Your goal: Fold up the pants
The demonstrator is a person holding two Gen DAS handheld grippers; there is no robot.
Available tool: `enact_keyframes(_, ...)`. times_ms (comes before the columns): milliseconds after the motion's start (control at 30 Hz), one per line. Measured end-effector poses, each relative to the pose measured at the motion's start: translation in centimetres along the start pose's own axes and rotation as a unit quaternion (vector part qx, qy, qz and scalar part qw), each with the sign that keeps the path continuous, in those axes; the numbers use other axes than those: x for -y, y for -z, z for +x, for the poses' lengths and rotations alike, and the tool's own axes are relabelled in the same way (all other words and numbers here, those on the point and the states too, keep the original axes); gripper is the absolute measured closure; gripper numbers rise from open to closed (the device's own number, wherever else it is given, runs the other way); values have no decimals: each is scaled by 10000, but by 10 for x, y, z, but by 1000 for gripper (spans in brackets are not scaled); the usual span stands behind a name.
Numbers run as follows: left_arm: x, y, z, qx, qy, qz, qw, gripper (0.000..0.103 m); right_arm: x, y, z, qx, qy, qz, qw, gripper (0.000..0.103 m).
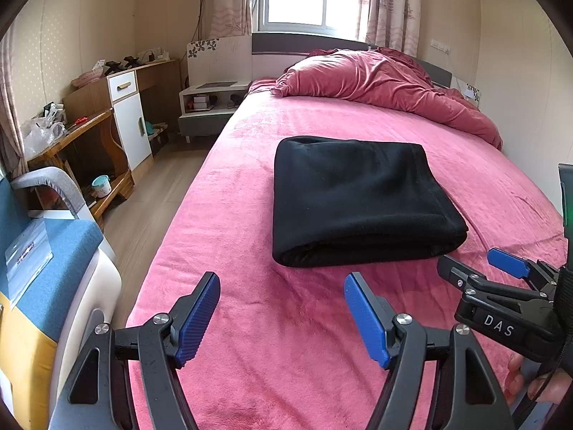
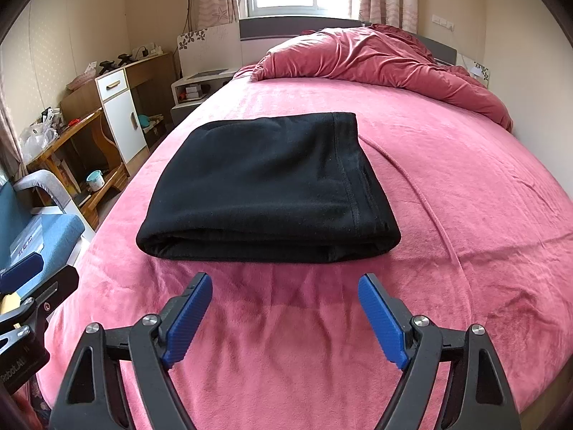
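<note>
We hold both grippers low over the near end of the bed point(image 1: 250, 143), and the black pants point(image 1: 361, 197) lie ahead of us on the pink blanket, already stacked into a compact rectangle of several layers. Our left gripper point(image 1: 283, 319) stands wide apart with nothing between its blue pads point(image 1: 197, 322); it hangs short of the bundle, not touching it. Our right gripper point(image 2: 284, 317) is just the same: spread wide, empty, aimed at the near folded edge point(image 2: 265, 247) from a little way off.

From the right wrist view the bundle sits just beyond the fingertips, its stitched hem point(image 2: 352, 175) running along the right side. From the left wrist view it lies slightly right of centre, with the right gripper peeking in at the frame's edge.

By our reading the folding looks close to finished, so the job now is a tidy check. If another fold is wanted, we'd take the two near corners together, pinch all layers, and lift evenly so the stack doesn't slide apart. The fleece looks thick and springy, so a shallow pinch could drop the lower layers. Whether the far edge lines up neatly we can't quite tell from here. A rumpled red duvet point(image 2: 376, 57) sits well clear at the headboard.
</note>
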State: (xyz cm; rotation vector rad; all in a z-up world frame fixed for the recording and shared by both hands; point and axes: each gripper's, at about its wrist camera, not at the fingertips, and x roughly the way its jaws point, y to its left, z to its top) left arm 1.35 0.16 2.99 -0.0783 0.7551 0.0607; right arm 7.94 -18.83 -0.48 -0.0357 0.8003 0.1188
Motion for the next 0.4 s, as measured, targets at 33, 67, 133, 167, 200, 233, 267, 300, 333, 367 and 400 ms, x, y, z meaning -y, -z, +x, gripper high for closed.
enact_keyframes(33, 0, 0, 0, -9, 15, -2, 10000, 30, 0, 0, 0, -5, -2, 1, 10000, 19)
enact_keyframes(67, 0, 0, 1, -29, 29, -8, 10000, 30, 1, 0, 1, -7, 0, 0, 10000, 19)
enact_keyframes(133, 0, 1, 2, -50, 40, -8, 10000, 30, 2, 0, 2, -22, 0, 2, 10000, 19)
enact_keyframes(167, 0, 2, 2, -54, 56, -9, 10000, 30, 2, 1, 3, -33, 2, 5, 10000, 19)
enact_keyframes(200, -1, 2, 3, -47, 61, -25, 10000, 30, 2, 1, 4, -44, 3, 3, 10000, 19)
enact_keyframes(233, -2, 2, 3, -23, 96, -49, 9999, 30, 3, 2, 5, -64, 4, 2, 10000, 19)
enact_keyframes(267, -3, 2, 3, 21, 185, -73, 9998, 30, 3, 3, 7, -81, 8, 2, 10000, 18)
enact_keyframes(300, -4, 3, 3, 73, 247, -106, 9996, 35, 3, 4, 9, -105, 8, 9, 9999, 18)
enact_keyframes(333, -5, 3, 4, 67, 275, -131, 9995, 37, 4, 5, 11, -143, -5, 34, 9999, 18)
enact_keyframes(367, -6, 3, 7, 10, 293, -145, 9995, 37, 6, 7, 14, -191, -3, 78, 9998, 18)
enact_keyframes(400, -7, 4, 12, -86, 287, -157, 9994, 36, 10, 10, 17, -246, 24, 144, 9996, 18)
